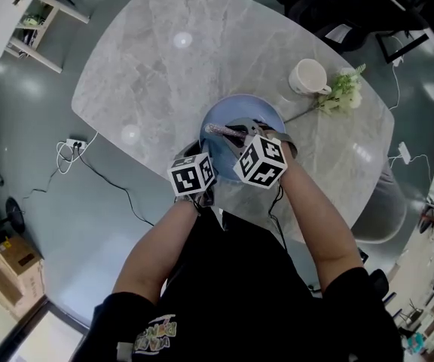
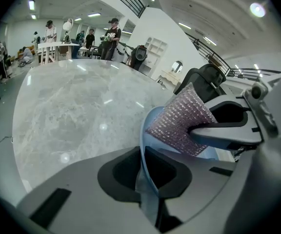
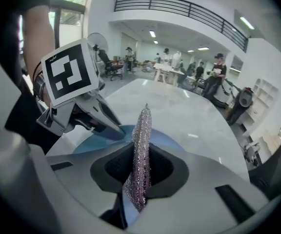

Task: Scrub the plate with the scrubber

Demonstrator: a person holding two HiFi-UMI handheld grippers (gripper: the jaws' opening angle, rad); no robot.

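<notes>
Closest in, the rim of a blue plate [image 2: 143, 150] is clamped between the jaws of the left gripper [image 2: 145, 177]. A purple mesh scrubber [image 3: 141, 145] is pinched edge-on by the right gripper [image 3: 138, 179] and held over the plate's inside. The plate is seen near the front edge of a grey marble table [image 1: 172, 59]. Farther back, a white mug [image 1: 307, 76] and a sprig of flowers [image 1: 343, 93] are set just beside each other.

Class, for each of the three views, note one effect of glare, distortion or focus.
Head view: white glare spots dot the marble table. Left gripper view: fisheye, black corners; the blue plate rim near the lens is soft. Right gripper view: the scrubber is sharp, the railing behind bows.
</notes>
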